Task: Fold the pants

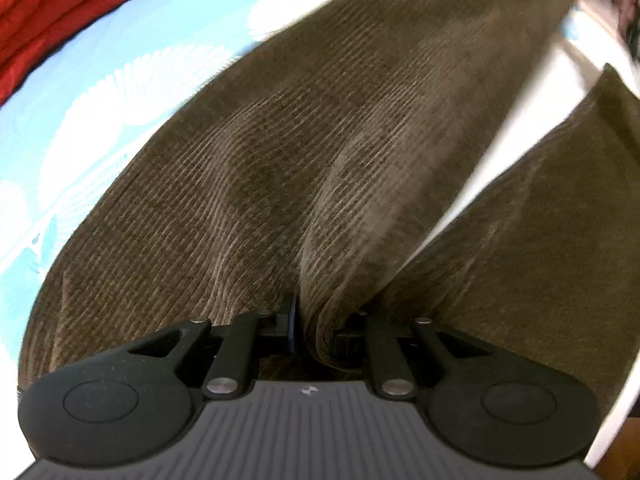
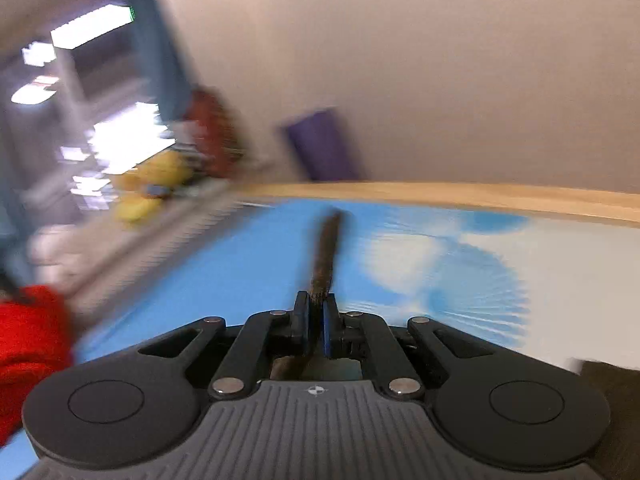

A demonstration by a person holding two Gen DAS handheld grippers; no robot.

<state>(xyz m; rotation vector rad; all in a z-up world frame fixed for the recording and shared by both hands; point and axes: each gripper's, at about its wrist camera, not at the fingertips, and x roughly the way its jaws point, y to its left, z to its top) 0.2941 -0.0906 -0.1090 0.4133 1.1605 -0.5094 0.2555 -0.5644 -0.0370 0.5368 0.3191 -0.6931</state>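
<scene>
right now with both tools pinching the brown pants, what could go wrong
1. The right tool grips only a thin edge of the brown pants; that edge could slip out, and the right view is blurred.
2. The left tool clamps a bunched ridge of cloth, so a crease may get folded in.
3. The red garment lies close by on the blue sheet, and swinging cloth might drag it.

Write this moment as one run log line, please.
left gripper: shut on brown pants | right gripper: shut on pants edge | surface: blue bedsheet
</scene>
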